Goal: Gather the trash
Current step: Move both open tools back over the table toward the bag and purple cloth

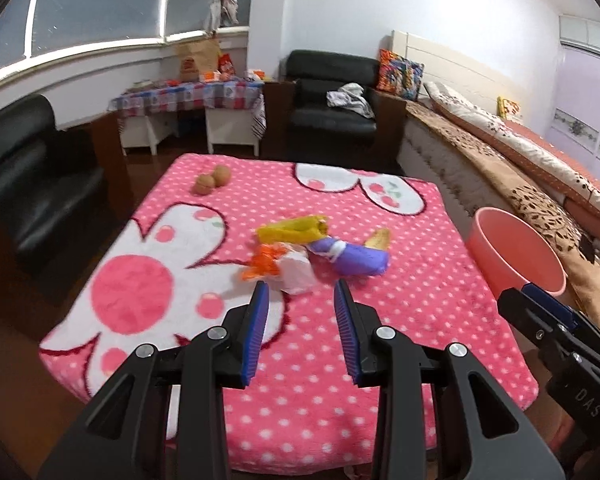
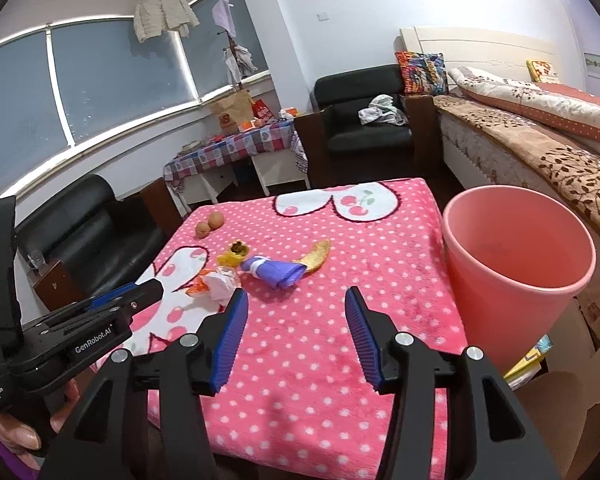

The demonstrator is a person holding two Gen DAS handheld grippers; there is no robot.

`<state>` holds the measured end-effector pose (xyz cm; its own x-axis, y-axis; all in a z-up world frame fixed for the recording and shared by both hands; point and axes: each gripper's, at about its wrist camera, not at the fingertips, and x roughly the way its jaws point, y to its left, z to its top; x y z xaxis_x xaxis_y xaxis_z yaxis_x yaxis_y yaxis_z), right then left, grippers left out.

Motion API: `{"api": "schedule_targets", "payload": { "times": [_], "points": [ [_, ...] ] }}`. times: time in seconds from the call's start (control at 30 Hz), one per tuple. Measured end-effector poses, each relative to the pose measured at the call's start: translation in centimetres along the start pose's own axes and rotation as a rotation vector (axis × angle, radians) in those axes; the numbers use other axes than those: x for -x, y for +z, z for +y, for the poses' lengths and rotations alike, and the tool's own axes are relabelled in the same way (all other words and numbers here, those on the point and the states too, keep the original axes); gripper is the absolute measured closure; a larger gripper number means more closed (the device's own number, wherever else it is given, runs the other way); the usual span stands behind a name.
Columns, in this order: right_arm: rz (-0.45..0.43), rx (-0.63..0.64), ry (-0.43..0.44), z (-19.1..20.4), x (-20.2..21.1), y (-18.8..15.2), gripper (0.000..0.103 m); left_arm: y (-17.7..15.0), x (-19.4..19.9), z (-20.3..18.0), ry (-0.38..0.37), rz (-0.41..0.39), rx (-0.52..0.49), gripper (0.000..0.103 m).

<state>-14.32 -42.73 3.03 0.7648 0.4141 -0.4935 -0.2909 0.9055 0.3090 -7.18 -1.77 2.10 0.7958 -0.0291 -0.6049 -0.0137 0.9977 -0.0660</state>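
1. Both my grippers, left gripper [image 1: 302, 286] and right gripper [image 2: 296, 294], tilt downward, jaws parted, grasping nothing.
2. Crumpled purple cloth roll [image 1: 356, 258] lies mid-blanket, its long axis running left-right, beside the round pink plastic bucket [image 2: 516, 276].

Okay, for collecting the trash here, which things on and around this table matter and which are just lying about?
Job:
yellow wrapper
purple wrapper
crumpled white paper
orange wrapper
banana peel
pink bin

Lying about:
two walnuts
black armchair
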Motion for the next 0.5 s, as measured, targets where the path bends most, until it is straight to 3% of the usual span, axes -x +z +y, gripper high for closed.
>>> {"api": "schedule_targets", "payload": {
  "times": [0.23, 0.5],
  "points": [
    [0.004, 0.043, 0.032, 1.3, -0.3, 0.5, 0.053, 0.3, 1.5, 0.6, 0.044, -0.067, 0.006, 0.069],
    [0.031, 0.076, 0.045, 2.4, -0.9, 0.2, 0.053, 0.2, 0.2, 1.7, 0.030, -0.016, 0.050, 0.069]
  ]
}}
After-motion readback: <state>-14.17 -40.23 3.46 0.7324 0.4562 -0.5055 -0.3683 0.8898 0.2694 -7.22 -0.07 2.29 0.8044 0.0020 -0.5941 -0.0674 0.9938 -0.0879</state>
